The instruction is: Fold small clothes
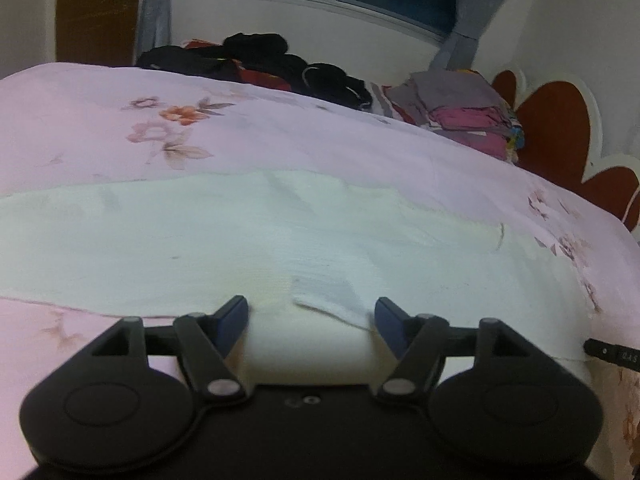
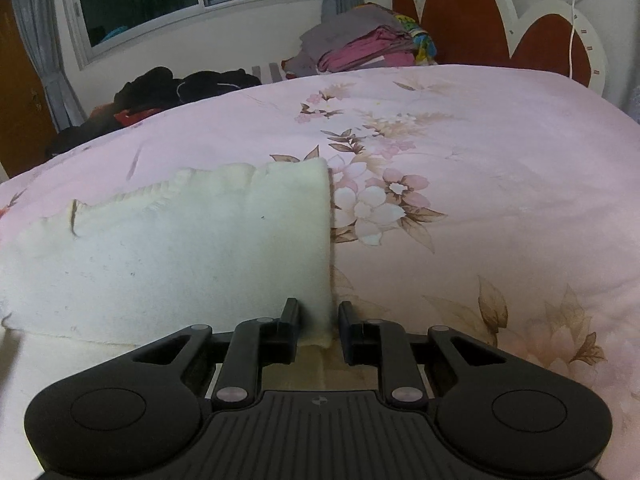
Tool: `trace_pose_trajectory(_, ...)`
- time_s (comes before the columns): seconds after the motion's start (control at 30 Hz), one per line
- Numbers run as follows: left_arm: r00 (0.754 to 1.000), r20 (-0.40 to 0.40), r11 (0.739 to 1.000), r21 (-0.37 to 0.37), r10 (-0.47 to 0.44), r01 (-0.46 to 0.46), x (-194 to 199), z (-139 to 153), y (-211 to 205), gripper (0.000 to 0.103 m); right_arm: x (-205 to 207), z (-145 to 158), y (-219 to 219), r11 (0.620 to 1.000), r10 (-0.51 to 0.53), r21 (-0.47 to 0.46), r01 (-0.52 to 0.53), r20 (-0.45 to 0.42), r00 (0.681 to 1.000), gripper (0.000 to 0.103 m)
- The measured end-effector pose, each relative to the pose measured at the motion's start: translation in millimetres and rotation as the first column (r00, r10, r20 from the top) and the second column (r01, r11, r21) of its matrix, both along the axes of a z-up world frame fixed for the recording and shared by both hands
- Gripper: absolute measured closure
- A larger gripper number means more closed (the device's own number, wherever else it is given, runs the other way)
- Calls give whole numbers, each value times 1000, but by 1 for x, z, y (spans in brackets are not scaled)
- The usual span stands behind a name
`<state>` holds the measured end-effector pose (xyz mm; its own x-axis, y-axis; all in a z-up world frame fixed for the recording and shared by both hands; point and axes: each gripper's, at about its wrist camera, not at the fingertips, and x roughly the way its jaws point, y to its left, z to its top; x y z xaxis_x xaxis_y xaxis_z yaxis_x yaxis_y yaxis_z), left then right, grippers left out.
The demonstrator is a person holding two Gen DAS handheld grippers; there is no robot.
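- The white garment (image 2: 168, 256) lies flat on the pink flowered bedcover (image 2: 460, 184), near me, with its long side running left to right.
- My left gripper (image 1: 310, 316) has its fingers wide apart. The white cloth lies under and between them, but the pads do not press on it.
- My right gripper (image 2: 319, 326) stands at the near right corner of the garment. The corner of the cloth is between the fingers; there is a gap on the right side, so I judge the grip is not made yet.
- I think the step in hand is taking hold of the near edge for a fold.
- The next move calls for closing both grippers on the near edge, then lifting it and carrying it toward the far edge, with both hands level.
- Far away, a dark heap of clothes (image 2: 168, 92) and a folded stack (image 2: 360, 50) lie at the far side of the bed.
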<state>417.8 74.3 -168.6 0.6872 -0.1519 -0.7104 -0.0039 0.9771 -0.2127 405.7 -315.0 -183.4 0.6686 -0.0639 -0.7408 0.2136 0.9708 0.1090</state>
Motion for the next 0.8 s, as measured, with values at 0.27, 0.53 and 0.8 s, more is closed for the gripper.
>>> trace_pose_trajectory(0.27, 988, -46, 989, -28, 147, -149, -31, 13, 64, 31, -2, 28, 41, 991, 130, 13, -132, 90, 987, 83)
trace_pose_trajectory(0.53, 944, -63, 940, -87, 325, -330, -59, 24, 152, 31, 14, 32, 116, 955, 291, 36, -295, 99, 952, 83)
trace_pose_trajectory(0.8, 879, -93, 864, -161, 467, -477, -75, 20, 229, 31, 38, 29, 189, 912, 407, 23, -410, 92, 909, 82)
